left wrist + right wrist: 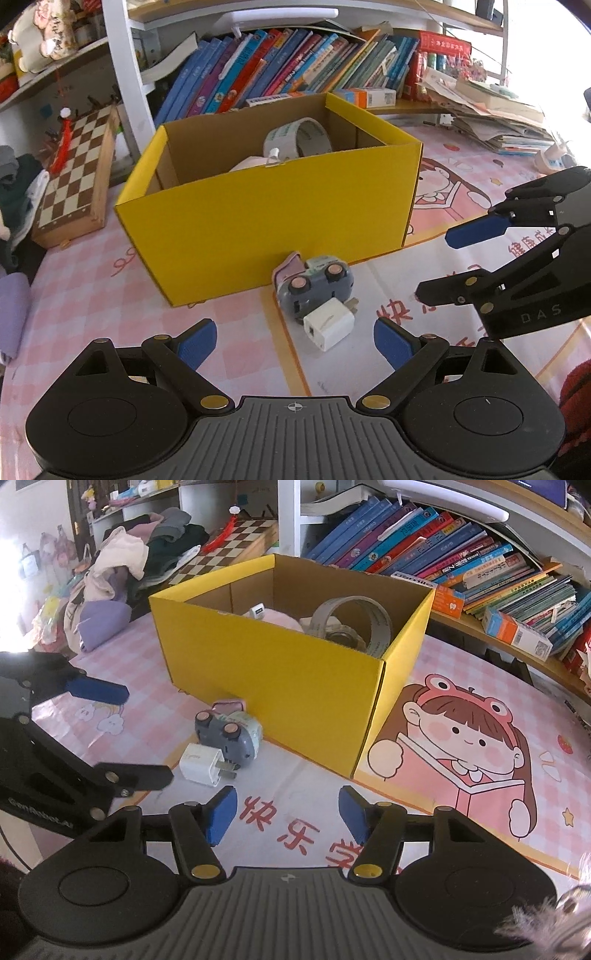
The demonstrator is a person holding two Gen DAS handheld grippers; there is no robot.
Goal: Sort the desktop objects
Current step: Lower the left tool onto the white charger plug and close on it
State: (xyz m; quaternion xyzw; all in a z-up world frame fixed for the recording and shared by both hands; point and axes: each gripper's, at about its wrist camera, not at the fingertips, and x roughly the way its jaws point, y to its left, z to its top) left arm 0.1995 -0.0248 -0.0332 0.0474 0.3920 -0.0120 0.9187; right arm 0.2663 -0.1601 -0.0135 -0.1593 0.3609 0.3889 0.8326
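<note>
— Just ahead of the left gripper, between its spread fingers, sits the white charger plug, touching a small grey toy car lying on its side. Both jaws stand wide apart and grip nothing.

— And the right gripper?

— Also wide open and empty, hanging a little to the right of the left one, with the same cluster off to its left. Beyond both tongs stands the yellow box, already holding a tape roll and something pink. A pinkish item is wedged between the car and the box wall; I can't tell what it is.

— What might go wrong?

— The plug and the car touch, so closing on one could shove or drag the other. The plug's smooth faces and protruding prongs could let it twist out of a skewed pinch. The car has wheels; knocked upright, it may roll off.

— Anything else?

— The two grippers are near each other, so reaching for one pile together risks their fingers colliding. The box wall is tall, too: a low carry could clip its rim.
</note>
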